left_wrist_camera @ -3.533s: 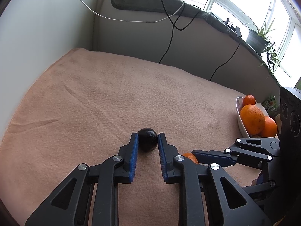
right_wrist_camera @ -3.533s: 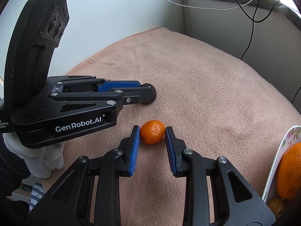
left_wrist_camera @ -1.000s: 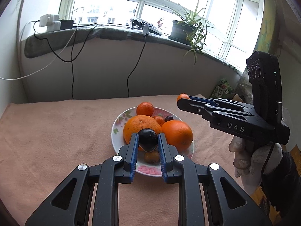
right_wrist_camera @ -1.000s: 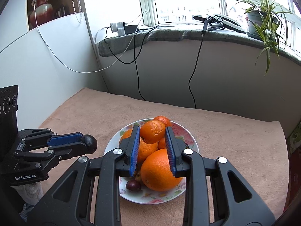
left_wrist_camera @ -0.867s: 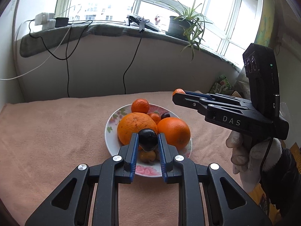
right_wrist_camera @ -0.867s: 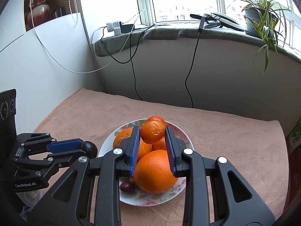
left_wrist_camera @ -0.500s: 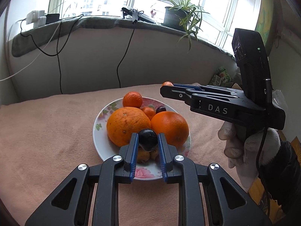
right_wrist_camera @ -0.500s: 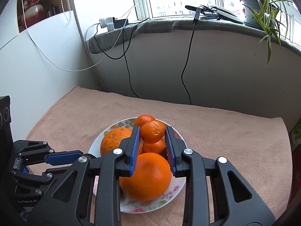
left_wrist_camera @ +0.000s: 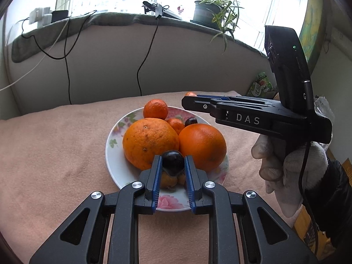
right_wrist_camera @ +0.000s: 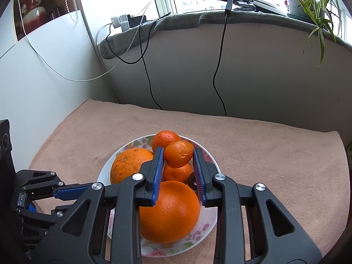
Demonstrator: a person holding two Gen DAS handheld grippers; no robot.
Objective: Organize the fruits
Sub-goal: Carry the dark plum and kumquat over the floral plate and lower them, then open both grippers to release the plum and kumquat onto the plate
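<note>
My left gripper is shut on a dark plum, held just above the near side of a flowered white plate. The plate carries two big oranges, small mandarins and another dark plum. My right gripper is shut on a small mandarin over the middle of the plate, above another mandarin and a large orange. In the left wrist view the right gripper reaches in from the right, held by a gloved hand.
The plate sits on a pinkish-tan blanket that covers the table. A grey wall with hanging cables runs behind it, under a windowsill with a potted plant. A white panel bounds the left side.
Both grippers have come down and closer to the plate with their fruit still held. The plate and its oranges look larger and nearer in both views.
</note>
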